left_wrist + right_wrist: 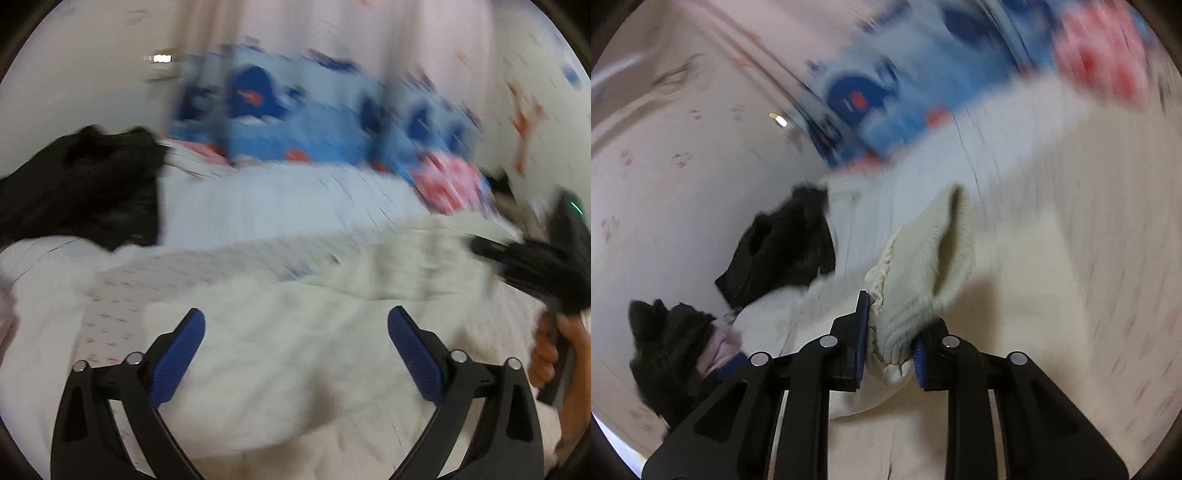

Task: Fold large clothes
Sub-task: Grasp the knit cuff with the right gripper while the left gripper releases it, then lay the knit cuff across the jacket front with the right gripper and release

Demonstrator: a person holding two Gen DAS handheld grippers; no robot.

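1. While my left gripper [296, 345] looks along the bed [280, 206], I see its blue pads spread wide with nothing between them, above the cream knit garment [295, 369] lying rumpled on the sheet. A black garment [81, 192] sits heaped at the left, and blue patterned bedding [295, 122] is blurred at the far end. My right hand [550, 350] grips its tool at the right edge.
2. Through the right wrist camera, my right gripper [891, 332] pinches a ribbed edge of the cream knit garment [923, 266], which bunches up between the pads. The black garment [783, 247] lies beyond it to the left. I see no containers in either view.
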